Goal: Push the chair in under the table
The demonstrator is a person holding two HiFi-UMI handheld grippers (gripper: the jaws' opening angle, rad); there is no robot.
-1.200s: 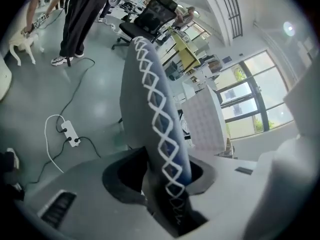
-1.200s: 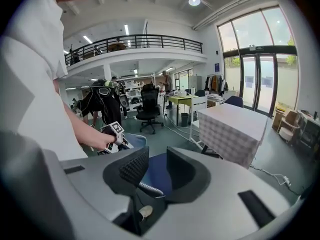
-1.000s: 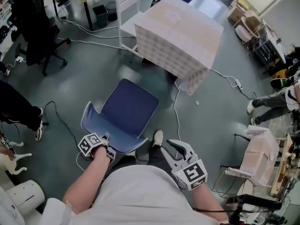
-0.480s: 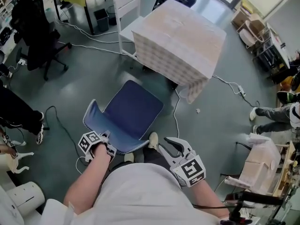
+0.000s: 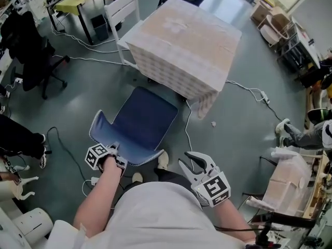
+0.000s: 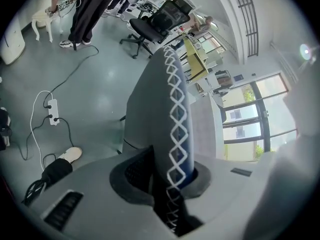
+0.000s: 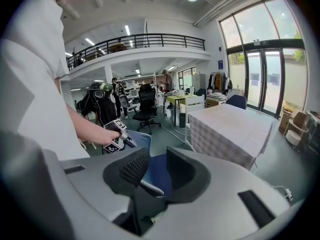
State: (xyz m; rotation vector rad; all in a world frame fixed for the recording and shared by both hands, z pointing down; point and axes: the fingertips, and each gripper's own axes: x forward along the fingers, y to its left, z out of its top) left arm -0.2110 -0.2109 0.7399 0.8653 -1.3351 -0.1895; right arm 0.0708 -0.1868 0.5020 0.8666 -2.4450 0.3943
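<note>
Grip on the left side is firm: your left gripper [image 5: 114, 150] has just been closing its jaws and now pinches the top edge of the backrest [image 5: 101, 131] of the blue padded chair [image 5: 147, 119], the one with white lattice stitching along its rim. In the left gripper view that stitched edge runs straight down between the dark pads [image 6: 136, 171], which press on it from both sides.

Your right gripper [image 5: 191, 161] hangs free beside your right hip, its jaws moderately apart with nothing between them. In its own view you see the chair's seat [image 7: 156, 169] beyond the gap, not touched.

The chair stands on the grey floor [image 5: 88, 82] with its seat facing the square table [image 5: 181, 40] draped in a pale checked cloth. The seat's far edge lies just beside the cloth's hanging hem, while nearly the whole seat is out in the open. A white slatted chair [image 5: 122, 9] stands at the table's far left corner, and a white cable [image 5: 248, 90] trails across the floor to the table's right.
</note>
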